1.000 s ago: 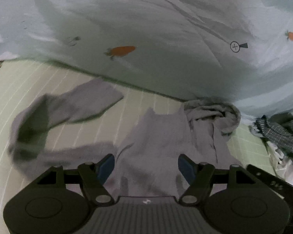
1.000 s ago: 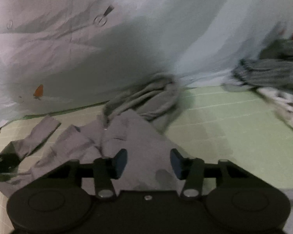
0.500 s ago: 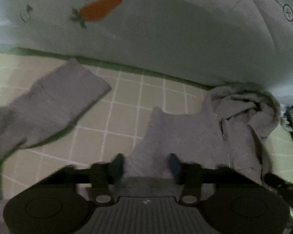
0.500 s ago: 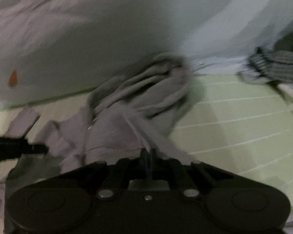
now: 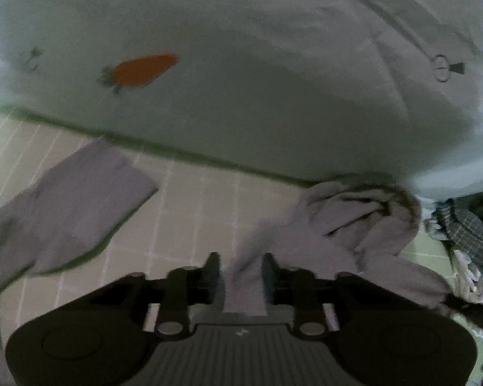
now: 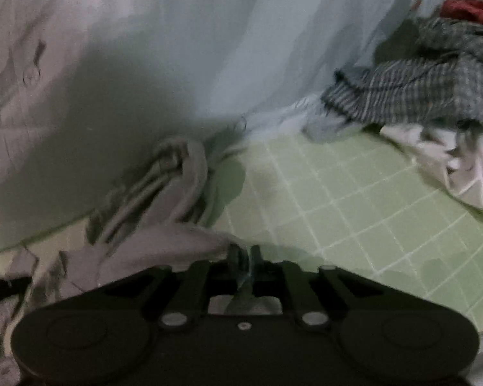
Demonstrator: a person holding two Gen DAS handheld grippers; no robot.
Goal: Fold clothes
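Observation:
A grey hoodie (image 5: 331, 241) lies on the green checked sheet (image 5: 183, 212), hood (image 5: 367, 206) toward the back, one sleeve (image 5: 64, 209) stretched out to the left. My left gripper (image 5: 240, 270) is shut on the hoodie's shoulder fabric, which bunches between the fingers. In the right wrist view the hoodie (image 6: 164, 212) lies at left, and my right gripper (image 6: 244, 257) is shut on its edge, a thin fold pinched between the fingers. The left gripper's tip shows dark at the far left edge (image 6: 0, 286).
A pale blue sheet with carrot prints (image 5: 241, 80) hangs behind the hoodie. A pile of other clothes, plaid (image 6: 418, 93), white (image 6: 460, 167) and red (image 6: 473, 8), sits at the right. Green checked sheet (image 6: 354, 199) lies bare between the hoodie and the pile.
Both grippers moved down and forward onto the hoodie and closed, from open a second ago to shut on the fabric now. The cloth has bunched where they grip.

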